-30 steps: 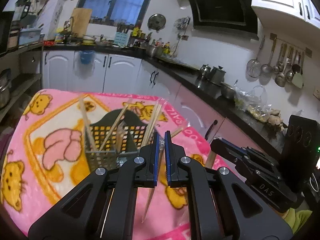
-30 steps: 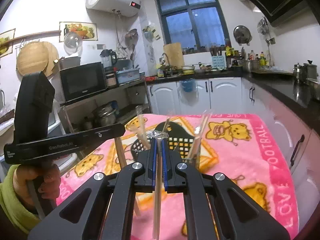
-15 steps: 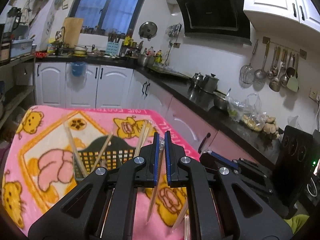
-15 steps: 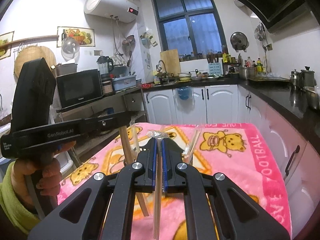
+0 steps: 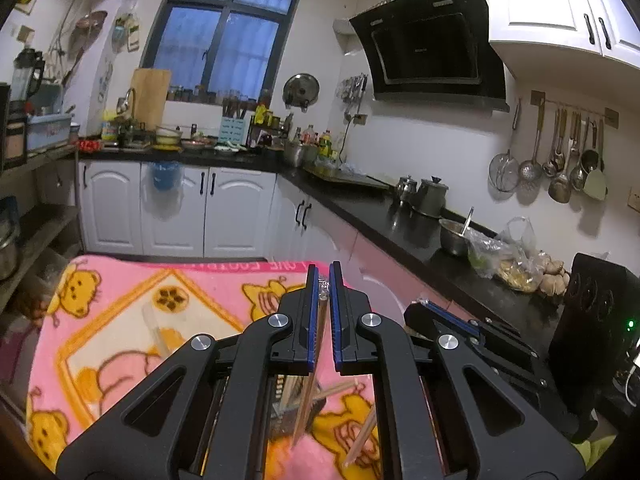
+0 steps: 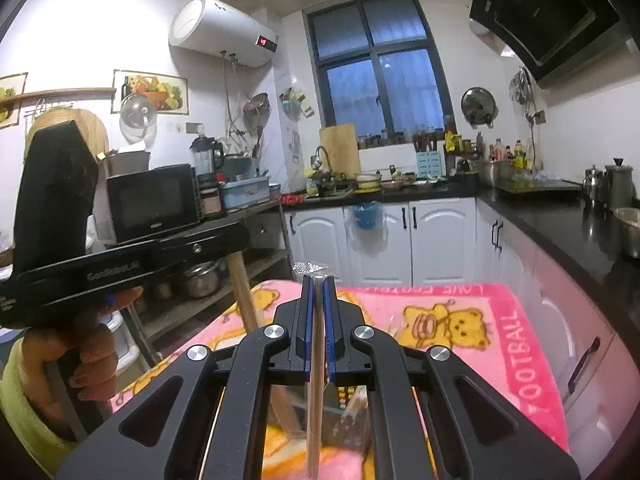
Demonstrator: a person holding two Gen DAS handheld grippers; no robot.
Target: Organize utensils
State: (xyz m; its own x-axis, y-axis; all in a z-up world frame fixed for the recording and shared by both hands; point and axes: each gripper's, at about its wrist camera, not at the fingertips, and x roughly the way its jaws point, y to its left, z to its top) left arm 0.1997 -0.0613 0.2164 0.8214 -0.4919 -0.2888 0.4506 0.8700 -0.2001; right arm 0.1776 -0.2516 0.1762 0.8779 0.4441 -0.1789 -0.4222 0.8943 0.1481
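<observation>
My left gripper is shut on a wooden chopstick in a clear wrapper that hangs down below the jaws. My right gripper is shut on a second wrapped chopstick, also hanging straight down. Both are held above a pink bear-print blanket. A dark mesh utensil basket with several chopsticks in it shows only in slivers under the fingers. In the right wrist view the left gripper is at the left in a person's hand, with its chopstick below it.
White cabinets and a black counter with pots run behind and to the right of the table. A shelf with a microwave stands to the left. Ladles hang on the right wall.
Both grippers have risen with their chopsticks. The basket has slid down the views and is now mostly hidden under the fingers.
</observation>
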